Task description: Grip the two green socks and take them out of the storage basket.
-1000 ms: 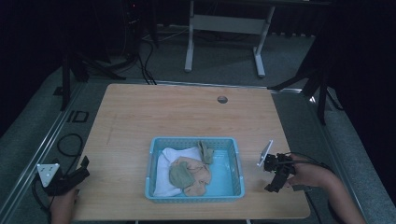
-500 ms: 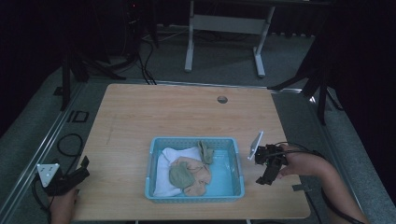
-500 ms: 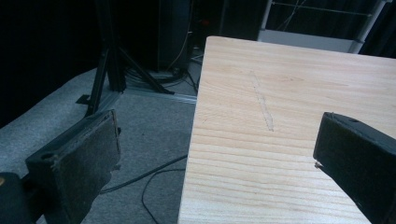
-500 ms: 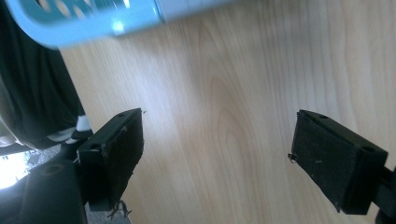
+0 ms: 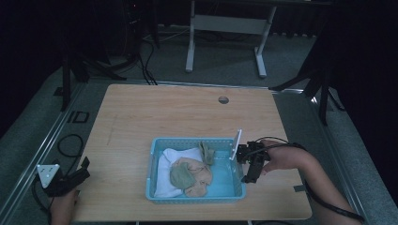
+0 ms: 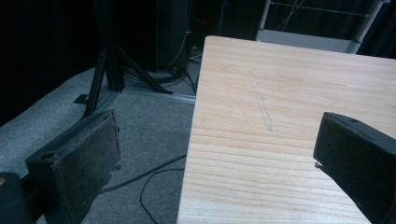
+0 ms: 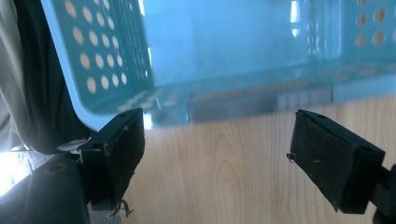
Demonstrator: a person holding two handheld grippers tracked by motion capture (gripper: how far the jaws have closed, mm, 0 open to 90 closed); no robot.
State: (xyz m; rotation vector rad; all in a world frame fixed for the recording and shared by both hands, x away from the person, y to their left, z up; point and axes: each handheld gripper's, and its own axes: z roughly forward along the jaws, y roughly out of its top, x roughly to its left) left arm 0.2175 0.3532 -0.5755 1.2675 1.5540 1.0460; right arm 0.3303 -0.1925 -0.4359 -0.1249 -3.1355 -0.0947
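With both sets of jaws standing apart and nothing between them, the 2 grippers sit on opposite sides of the 1 blue basket (image 5: pixel 237 185). Right gripper (image 5: pixel 249 174) hangs just beside the basket's right wall, over the near-right part of the table (image 5: pixel 155 112), held by the right hand (image 5: pixel 277 157); a white plate on the gripper stands up next to the basket's right rim. In the right gripper view the basket's perforated blue wall and corner sit just past the 2 black pads (image 7: pixel 338 158), wood grain between them, nothing gripped. Left gripper (image 5: pixel 77 176) is well apart from the basket, at the table's near-left corner, grey three-cornered plate on top, left hand (image 5: pixel 63 206) below it. In the left gripper view 1 pad (image 6: pixel 88 156) is out over the grey floor, the other over the wood, table edge running between them.

Basket is in the near-centre of the table. Inside: 1 white cloth (image 5: pixel 164 171) on its left side, a green-and-tan bundle (image 5: pixel 190 173) on top of that, 1 smaller olive piece (image 5: pixel 206 152) toward the far wall; exact count of pieces in the bundle cannot be told. Right part of the basket floor is bare.

Far from the basket, 1 round hole (image 5: pixel 223 100) near the table's far edge.
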